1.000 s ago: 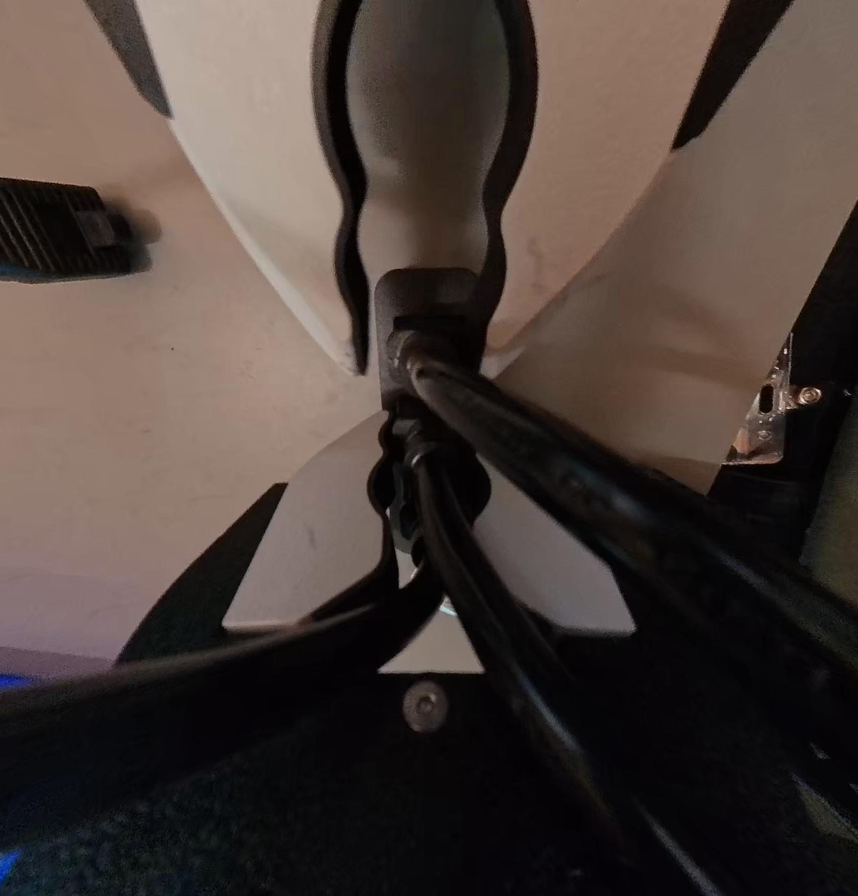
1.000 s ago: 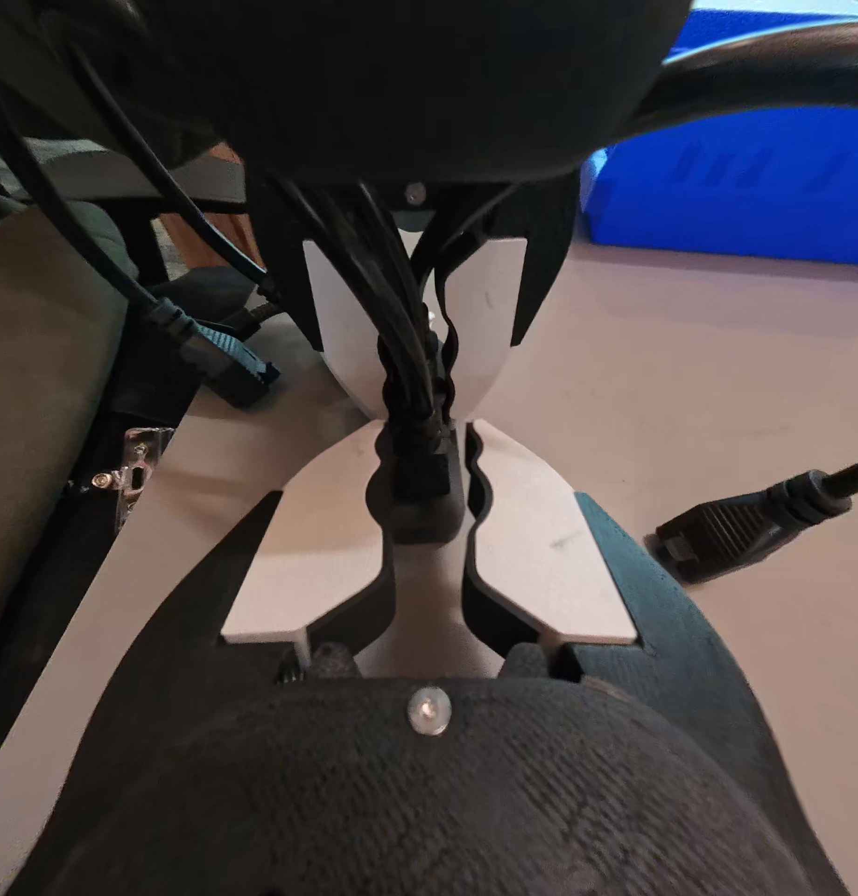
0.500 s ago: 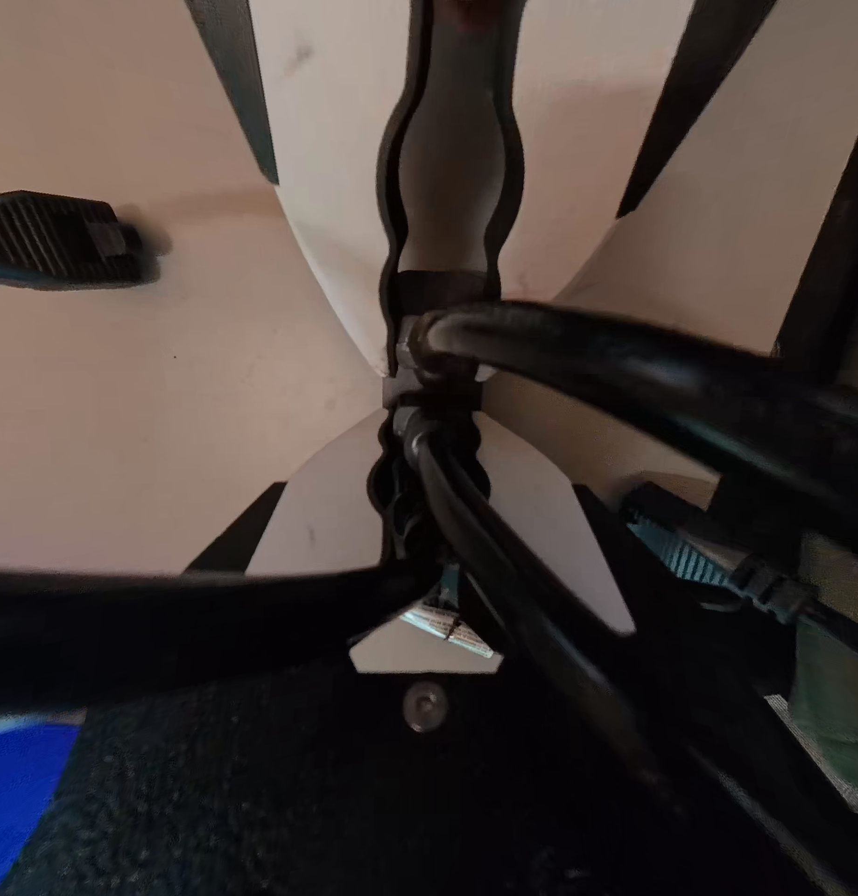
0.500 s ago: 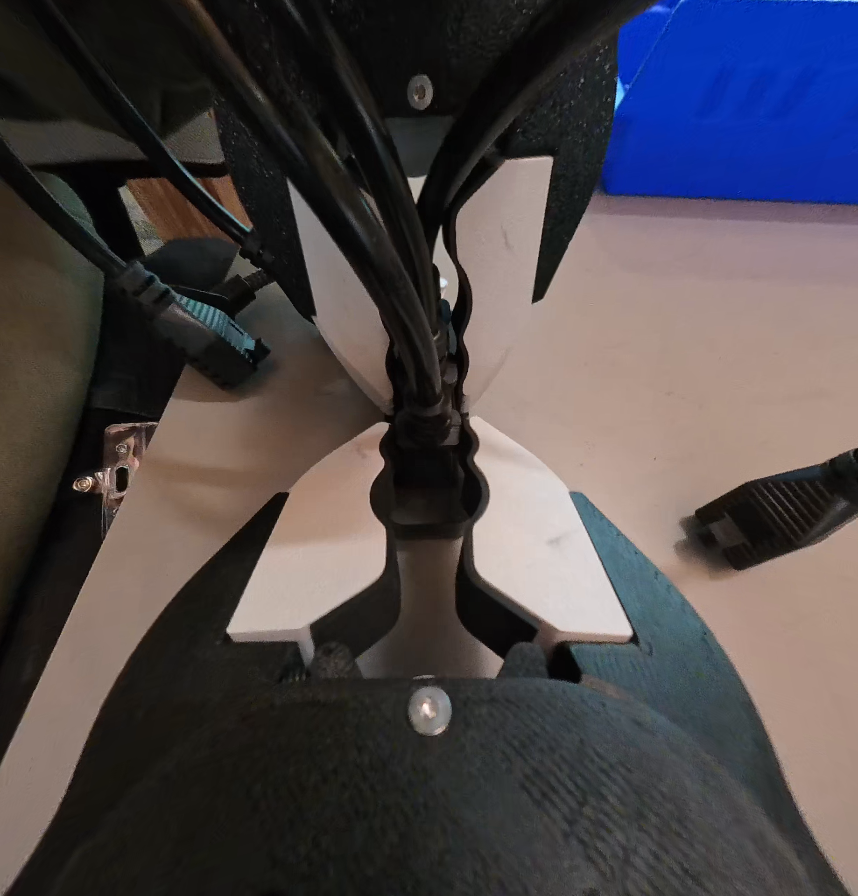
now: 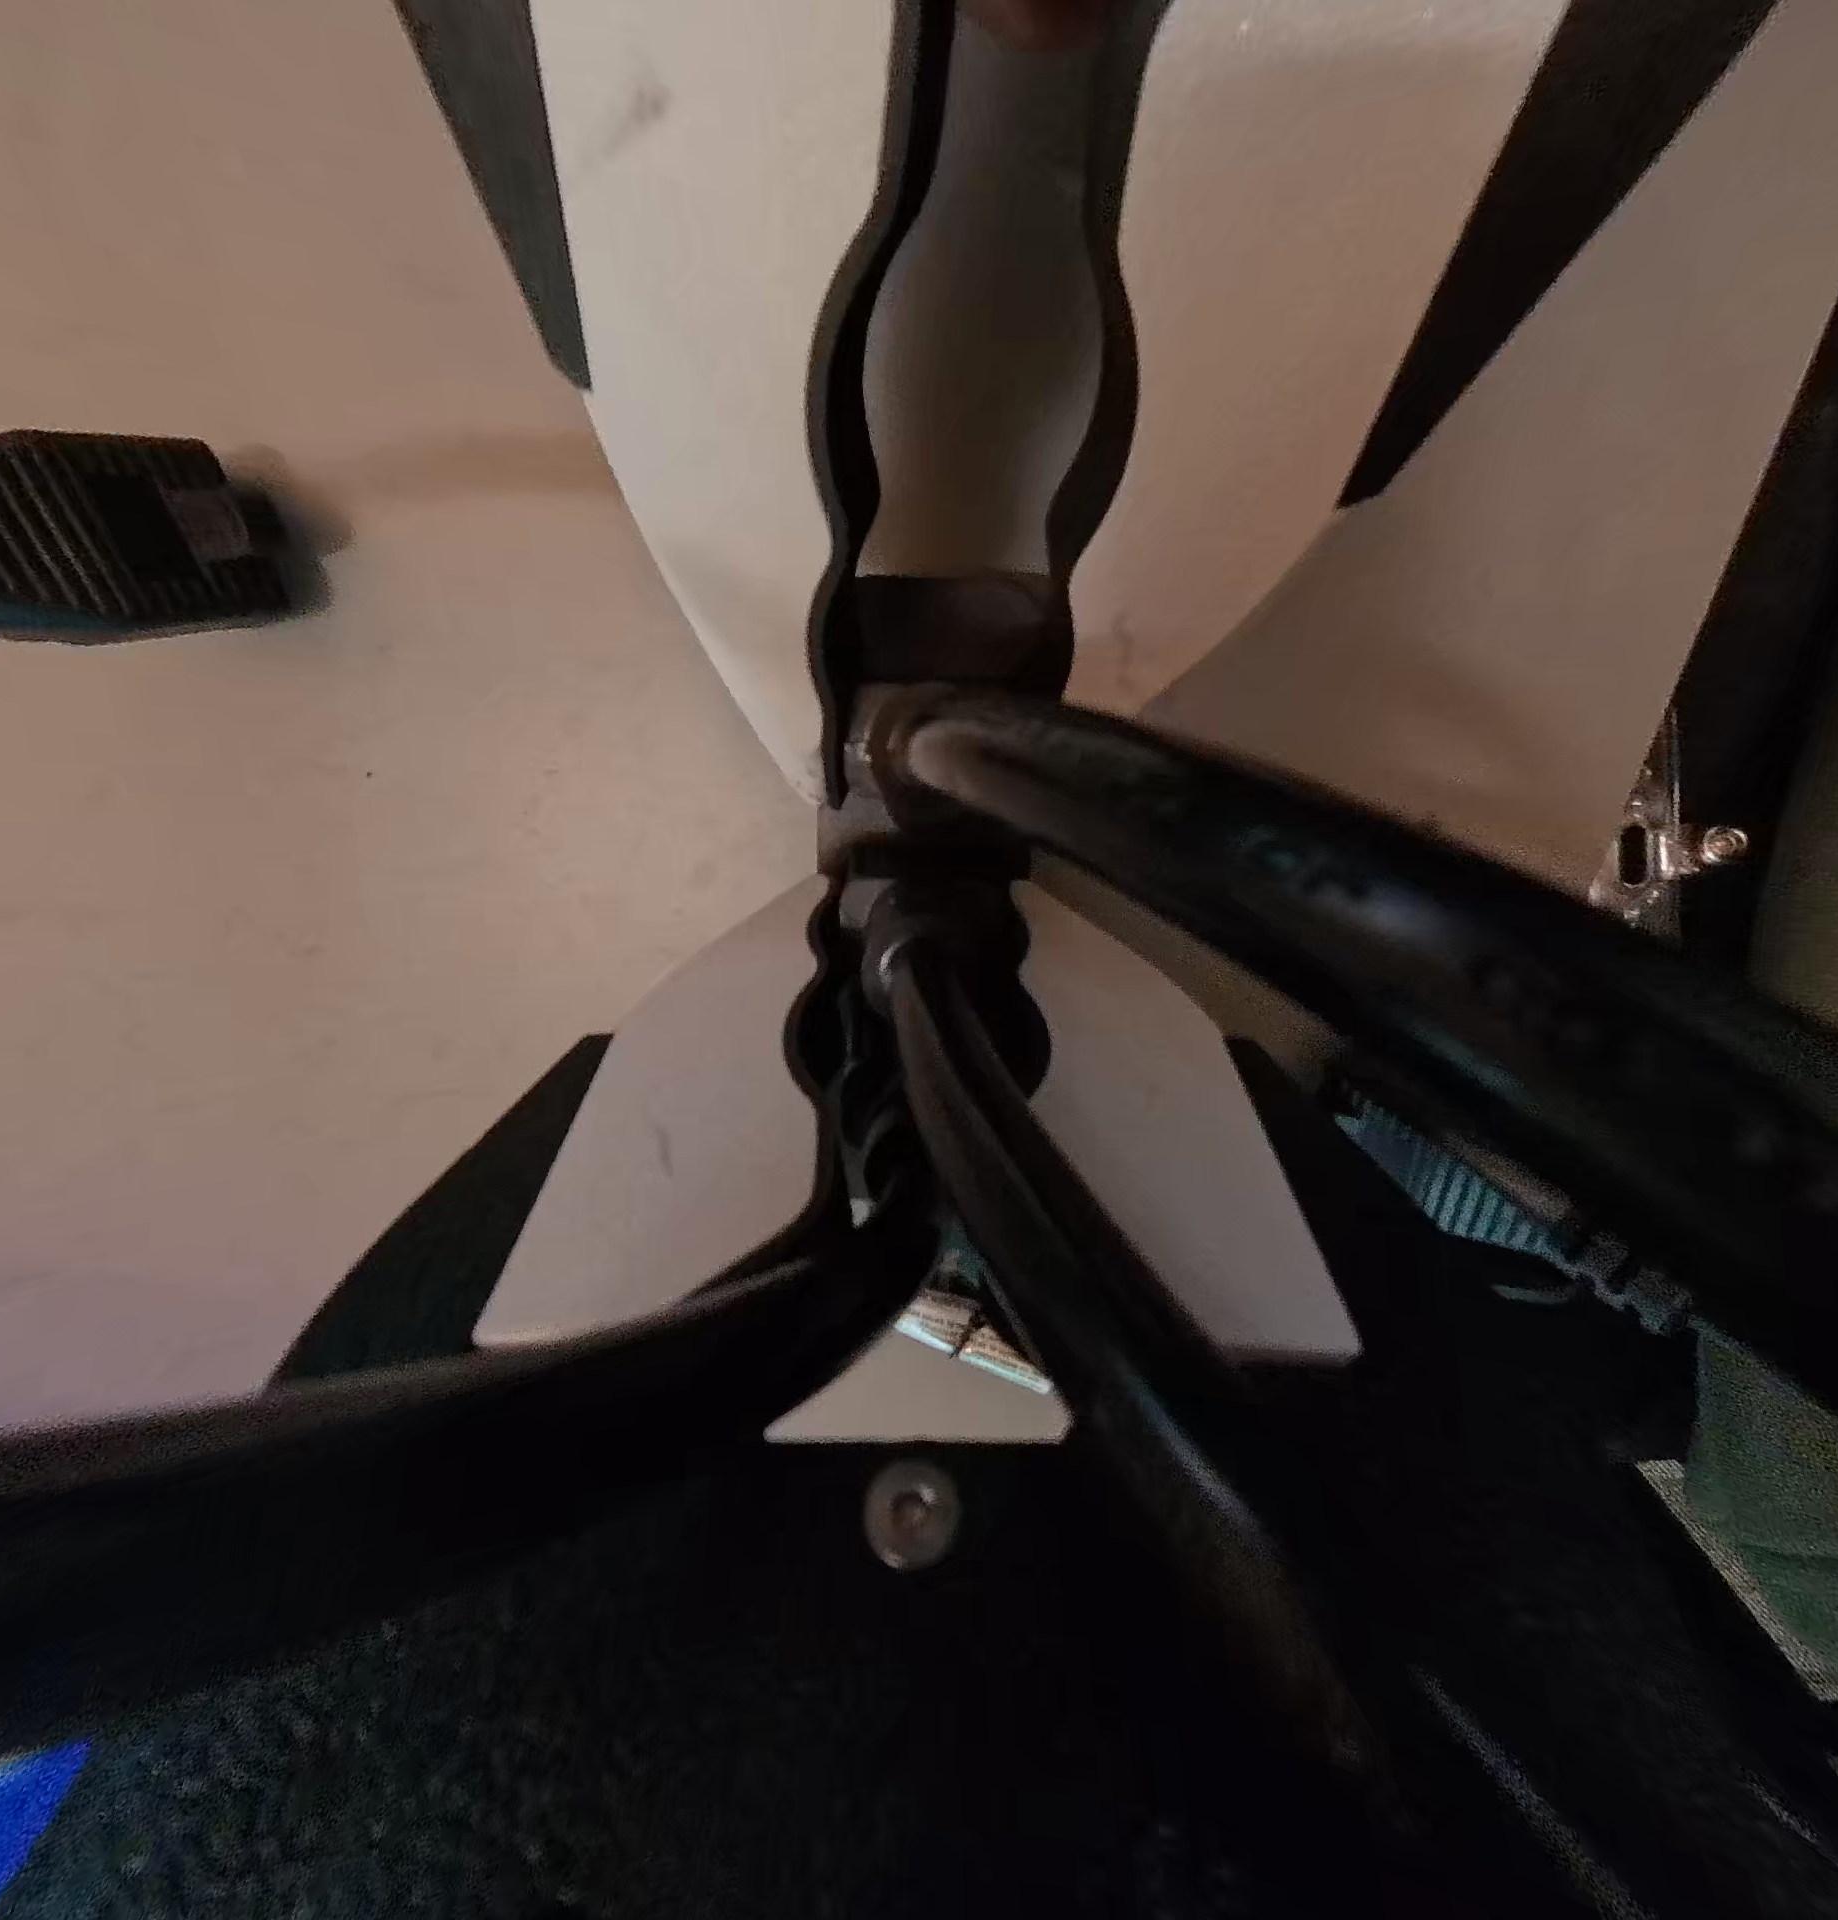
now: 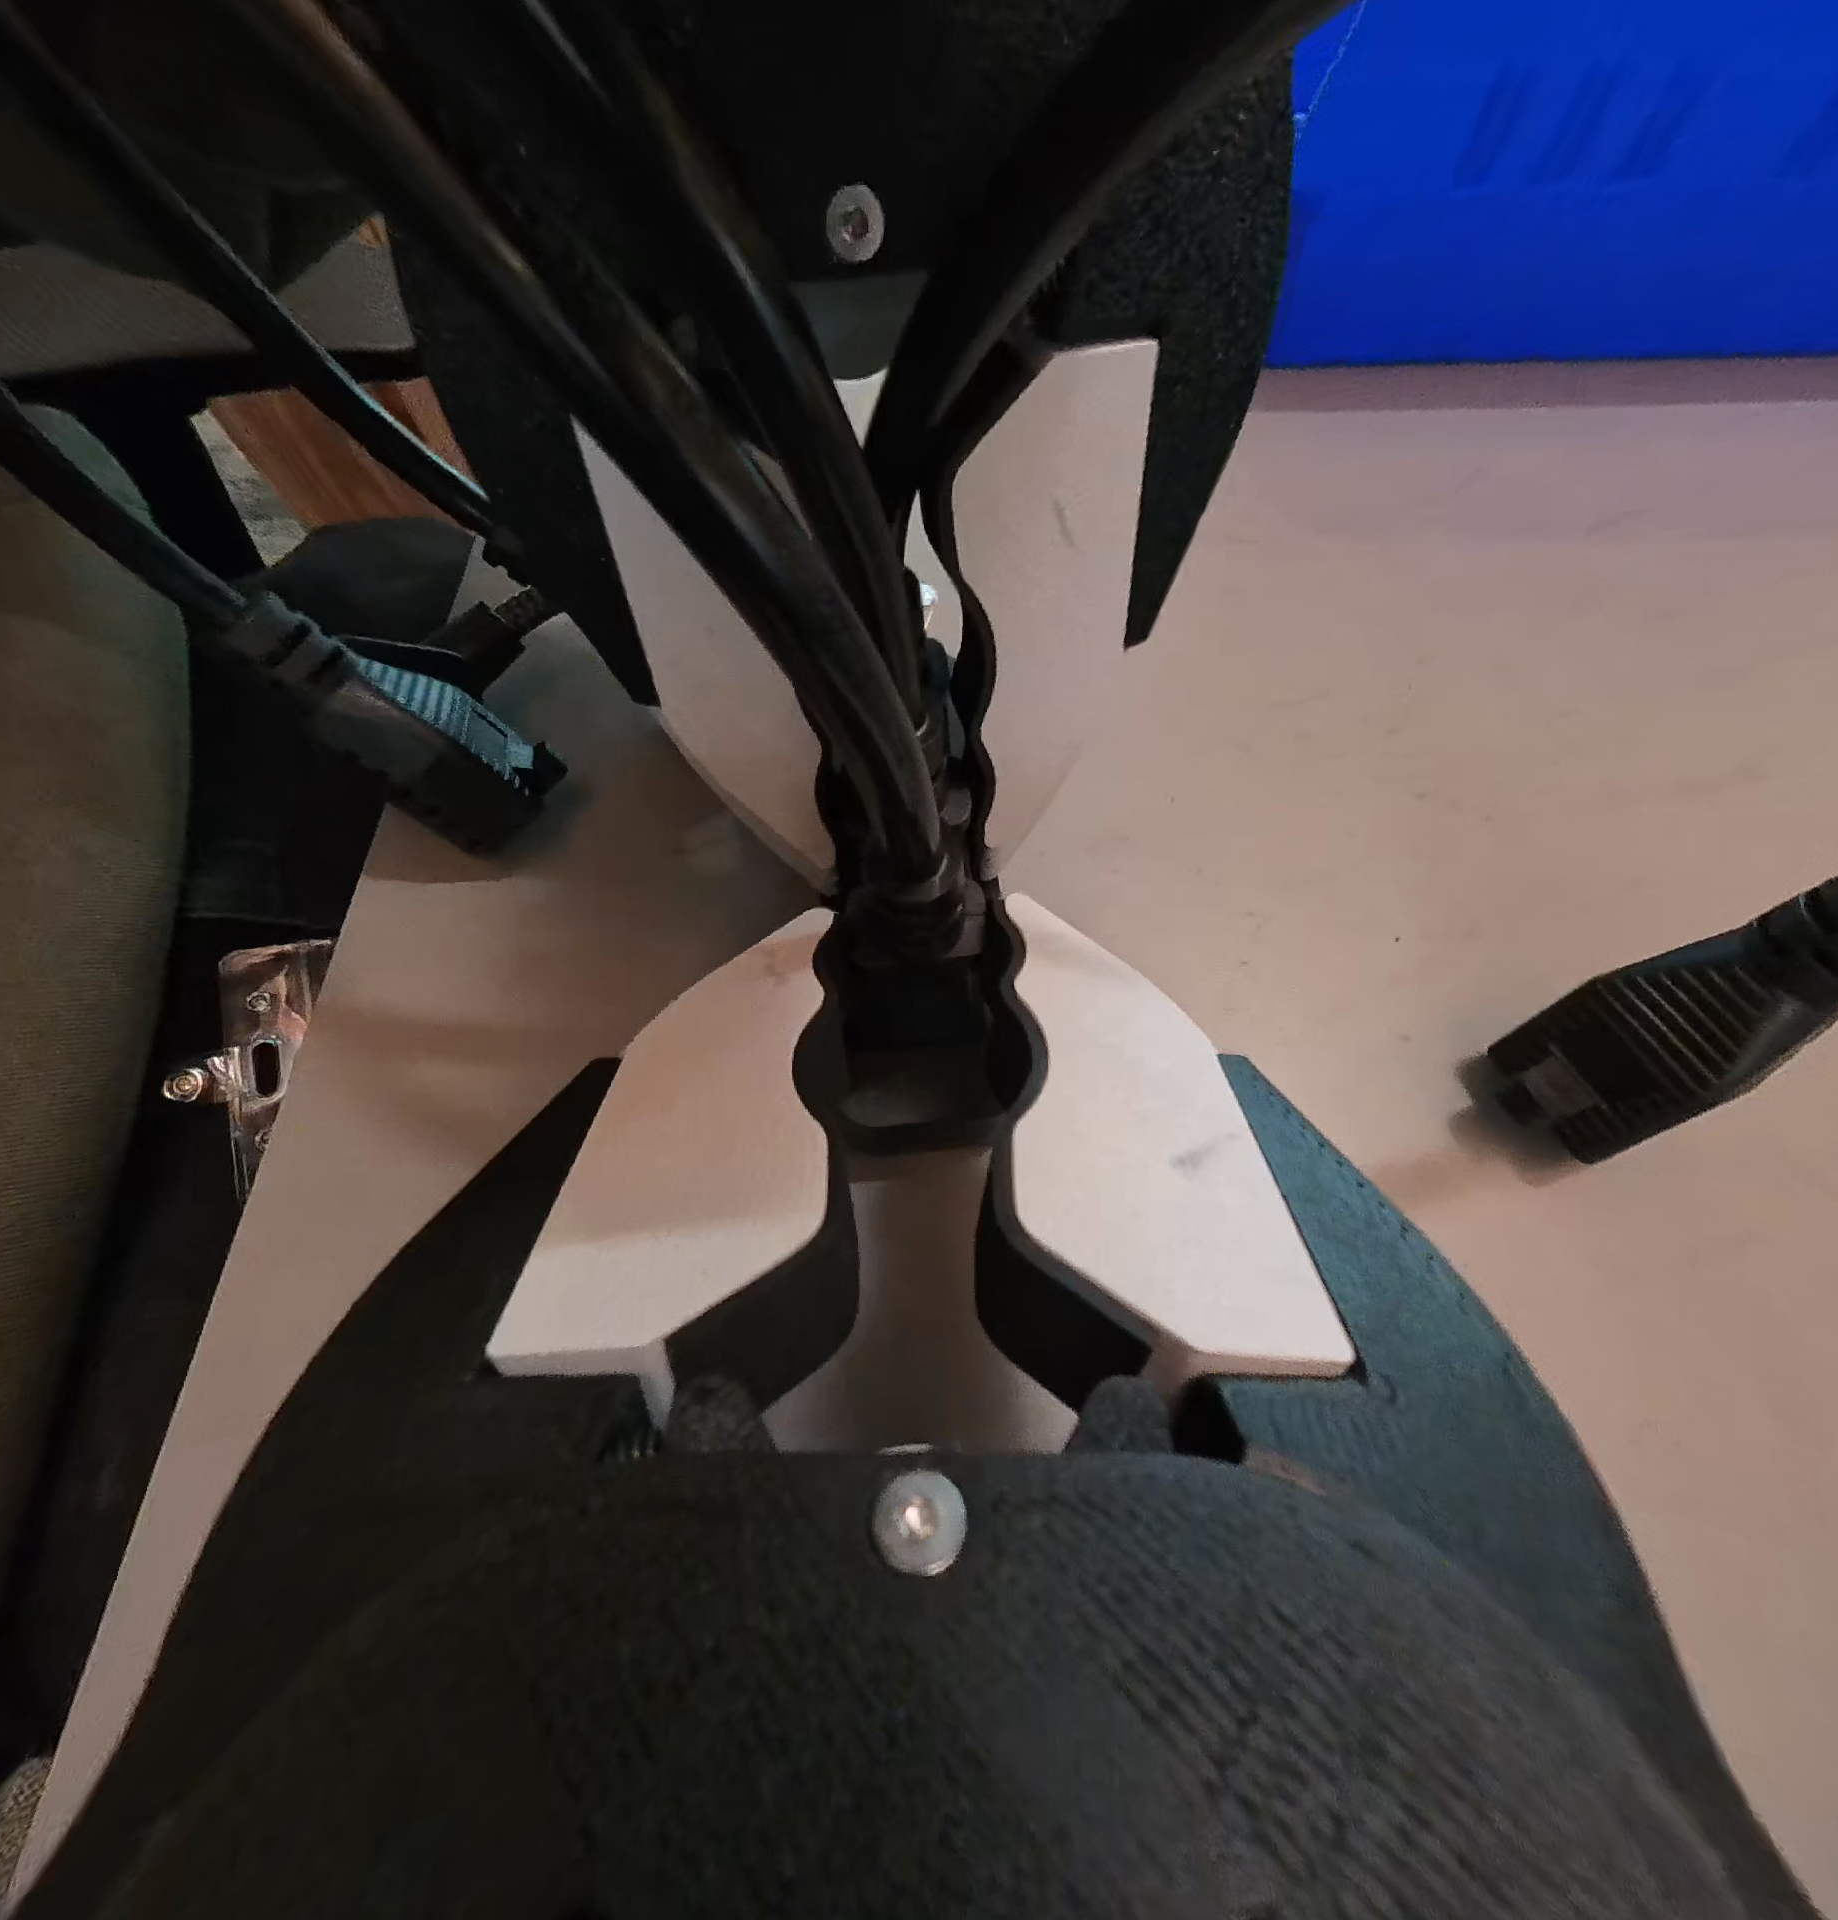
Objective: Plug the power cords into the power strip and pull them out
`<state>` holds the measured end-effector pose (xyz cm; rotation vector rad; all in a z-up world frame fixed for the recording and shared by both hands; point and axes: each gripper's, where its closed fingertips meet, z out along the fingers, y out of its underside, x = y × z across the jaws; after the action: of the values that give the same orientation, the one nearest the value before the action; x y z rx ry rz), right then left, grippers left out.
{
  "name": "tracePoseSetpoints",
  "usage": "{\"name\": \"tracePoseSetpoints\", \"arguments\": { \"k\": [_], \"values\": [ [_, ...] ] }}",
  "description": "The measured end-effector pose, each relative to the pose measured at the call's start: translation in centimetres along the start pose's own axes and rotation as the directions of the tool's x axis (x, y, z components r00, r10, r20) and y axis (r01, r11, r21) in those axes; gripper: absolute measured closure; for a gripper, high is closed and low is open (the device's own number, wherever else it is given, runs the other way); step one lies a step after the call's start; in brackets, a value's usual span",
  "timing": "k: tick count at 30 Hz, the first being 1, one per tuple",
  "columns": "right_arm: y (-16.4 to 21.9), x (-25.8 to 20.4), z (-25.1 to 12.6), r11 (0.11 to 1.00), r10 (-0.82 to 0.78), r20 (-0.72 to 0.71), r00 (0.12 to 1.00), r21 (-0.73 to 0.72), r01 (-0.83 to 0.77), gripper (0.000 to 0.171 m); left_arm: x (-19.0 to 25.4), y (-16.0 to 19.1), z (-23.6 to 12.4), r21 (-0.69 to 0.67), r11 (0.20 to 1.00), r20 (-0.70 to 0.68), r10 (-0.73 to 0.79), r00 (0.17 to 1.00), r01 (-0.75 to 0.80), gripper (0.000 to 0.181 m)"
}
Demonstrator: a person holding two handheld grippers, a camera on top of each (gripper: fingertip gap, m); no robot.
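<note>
Above the pale desk [image 6: 1414, 644], the two grippers are met tip to tip. A black plug [image 6: 910, 1081] is clamped between the fingers of the right gripper [image 6: 913, 914], while the cord end [image 5: 920, 1049] is pinched by the left gripper [image 5: 920, 904]. Two loose ribbed plugs are seen on the desk, one [image 6: 1663, 1029] to the right and one [image 6: 427, 738] near the left edge. A blue bin [image 6: 1580, 177] is seen behind.

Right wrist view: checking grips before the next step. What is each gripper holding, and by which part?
The right gripper pinches a black plug by its body; the left gripper clamps the cords just behind their strain reliefs.
</note>
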<state>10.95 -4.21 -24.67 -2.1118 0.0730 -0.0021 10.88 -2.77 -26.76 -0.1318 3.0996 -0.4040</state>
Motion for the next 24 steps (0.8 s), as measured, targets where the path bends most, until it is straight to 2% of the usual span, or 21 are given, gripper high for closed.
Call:
{"name": "tracePoseSetpoints", "arguments": {
  "k": [15,19,24],
  "values": [
    [-0.07,-0.02,-0.02,0.999,0.031,-0.025,0.999,-0.009,-0.031,0.148,0.06,-0.01,-0.02,-0.011,1.0,-0.004,0.011,1.0,-0.012,0.156],
    [-0.06,0.06,0.01,0.999,0.034,-0.028,0.999,0.036,-0.033,0.148,-0.06,-0.01,0.01,0.004,1.0,-0.008,0.002,1.0,-0.002,0.156],
    [0.25,-0.05,-0.11,1.0,0.009,-0.034,0.999,-0.023,-0.01,0.147,0.13,-0.18,0.04,0.043,0.999,-0.006,-0.008,1.0,0.008,0.156]
  ]
}}
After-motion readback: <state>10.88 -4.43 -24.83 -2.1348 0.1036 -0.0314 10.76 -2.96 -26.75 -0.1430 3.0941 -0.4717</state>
